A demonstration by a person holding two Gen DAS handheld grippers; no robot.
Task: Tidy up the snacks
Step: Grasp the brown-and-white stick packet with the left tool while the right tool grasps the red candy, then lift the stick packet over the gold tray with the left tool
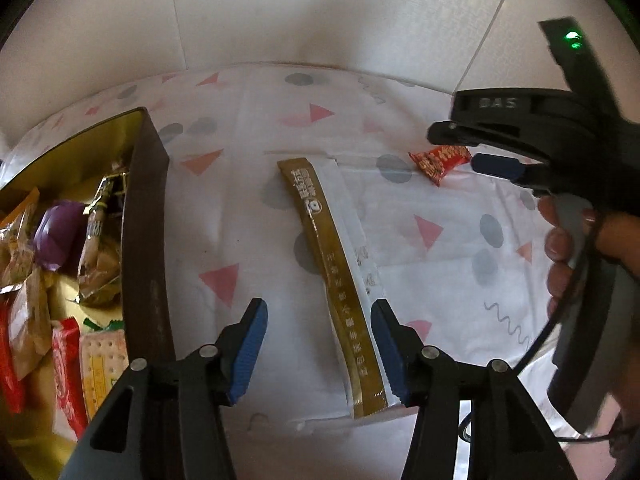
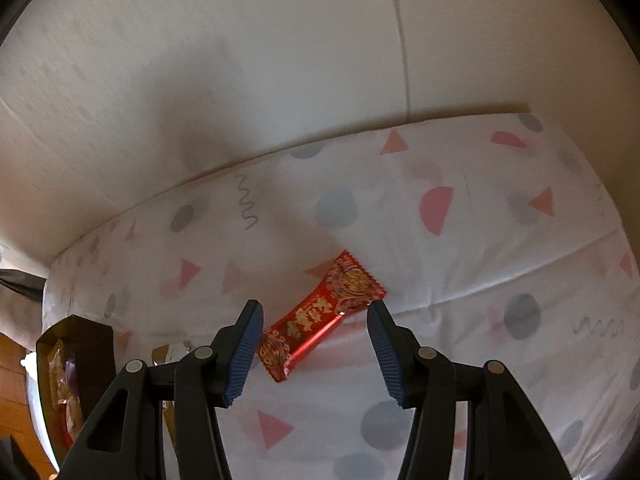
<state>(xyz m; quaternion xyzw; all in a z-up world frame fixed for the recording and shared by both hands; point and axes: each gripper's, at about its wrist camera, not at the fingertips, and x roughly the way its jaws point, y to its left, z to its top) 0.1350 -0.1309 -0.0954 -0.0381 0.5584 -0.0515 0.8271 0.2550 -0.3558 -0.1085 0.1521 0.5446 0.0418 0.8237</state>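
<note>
Patterned tablecloth; box cut off; red snack blurred.

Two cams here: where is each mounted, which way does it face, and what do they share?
Left wrist view: sits on the left gripper, angled down at the patterned cloth; a gold-and-white sachet between its open fingers, snack box on the left, the right gripper and a hand on the right.
Right wrist view: sits on the right gripper, angled down at a red candy between its open fingers; only its own fingers show.
Shared: the cloth, red candy and box.
</note>
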